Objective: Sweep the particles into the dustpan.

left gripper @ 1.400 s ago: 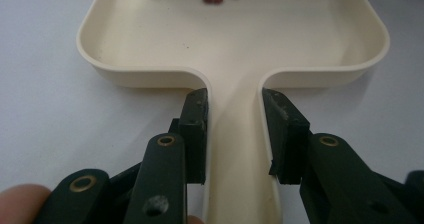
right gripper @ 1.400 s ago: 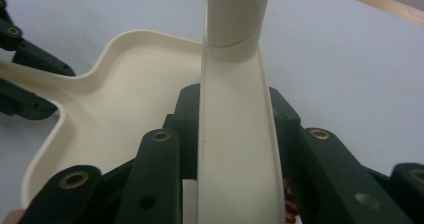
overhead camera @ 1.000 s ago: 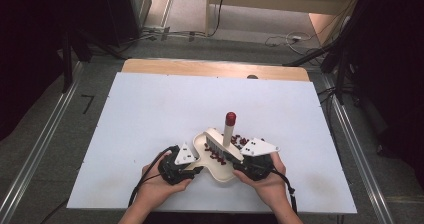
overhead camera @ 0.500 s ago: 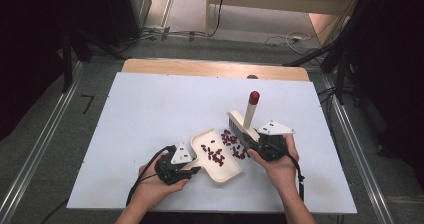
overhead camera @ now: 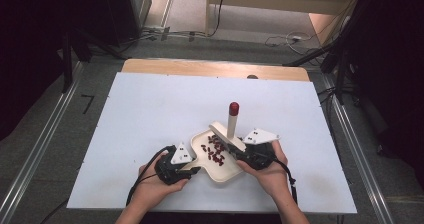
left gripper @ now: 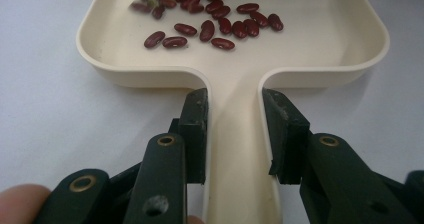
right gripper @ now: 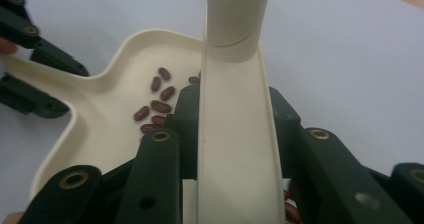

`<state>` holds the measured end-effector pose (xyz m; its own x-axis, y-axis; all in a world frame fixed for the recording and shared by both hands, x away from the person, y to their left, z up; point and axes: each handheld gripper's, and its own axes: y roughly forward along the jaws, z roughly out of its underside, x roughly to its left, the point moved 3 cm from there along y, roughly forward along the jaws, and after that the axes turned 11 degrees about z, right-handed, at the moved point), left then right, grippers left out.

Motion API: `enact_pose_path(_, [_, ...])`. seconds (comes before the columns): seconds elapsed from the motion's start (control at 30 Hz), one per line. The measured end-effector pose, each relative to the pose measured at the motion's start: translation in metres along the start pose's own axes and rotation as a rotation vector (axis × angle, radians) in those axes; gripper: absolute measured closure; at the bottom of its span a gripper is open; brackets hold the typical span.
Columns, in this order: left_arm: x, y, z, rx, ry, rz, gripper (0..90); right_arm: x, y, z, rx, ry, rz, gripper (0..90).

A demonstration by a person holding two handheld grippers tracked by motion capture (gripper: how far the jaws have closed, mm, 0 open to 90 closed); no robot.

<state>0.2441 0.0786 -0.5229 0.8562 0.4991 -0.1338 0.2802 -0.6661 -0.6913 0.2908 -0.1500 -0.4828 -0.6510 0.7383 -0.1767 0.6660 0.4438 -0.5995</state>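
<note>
A cream dustpan (overhead camera: 226,173) lies near the table's front edge with several dark red beans (overhead camera: 215,151) in it. My left gripper (overhead camera: 193,170) is shut on the pan's handle (left gripper: 235,134), one pad on each side, and the beans (left gripper: 210,26) lie just beyond. My right gripper (overhead camera: 241,156) is shut on a cream scraper (overhead camera: 226,135) whose upright handle has a red tip (overhead camera: 233,107). In the right gripper view the scraper (right gripper: 235,134) runs up between the jaws over the pan (right gripper: 100,109) and the beans (right gripper: 160,106). The left gripper (right gripper: 60,84) appears there at far left.
A white board (overhead camera: 150,114) covers the table, and a wooden strip (overhead camera: 210,68) shows along its far edge. Metal rails (overhead camera: 45,134) run on the floor at both sides. Cables (overhead camera: 285,39) lie beyond the table.
My right gripper swung the scraper out to the right of the pan, then brought it back left over the pan's right side. The left gripper and the pan stayed put.
</note>
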Motion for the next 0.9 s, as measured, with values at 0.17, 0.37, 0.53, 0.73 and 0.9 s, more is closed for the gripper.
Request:
enact_pose_path(0.17, [0.000, 0.000, 0.000, -0.002, 0.000, 0.001, 65.5, 0.014, -0.008, -0.004, -0.004, -0.027, -0.084, 65.1])
enact_pose_path(0.37, [0.000, 0.000, 0.000, -0.004, 0.005, -0.001, 65.5, 0.005, -0.021, -0.009, -0.051, -0.008, -0.091, 65.1])
enact_pose_path(0.53, [0.000, -0.001, 0.001, 0.001, 0.012, 0.003, 65.5, -0.020, -0.029, -0.004, -0.068, 0.050, -0.011, 65.2])
enact_pose_path(0.73, [-0.002, -0.003, 0.002, 0.010, 0.027, 0.012, 65.5, -0.045, -0.032, 0.011, -0.051, 0.091, 0.102, 65.2])
enact_pose_path(0.9, [-0.004, -0.003, 0.003, 0.011, 0.038, 0.023, 65.5, -0.059, -0.031, 0.027, -0.014, 0.116, 0.183, 65.1])
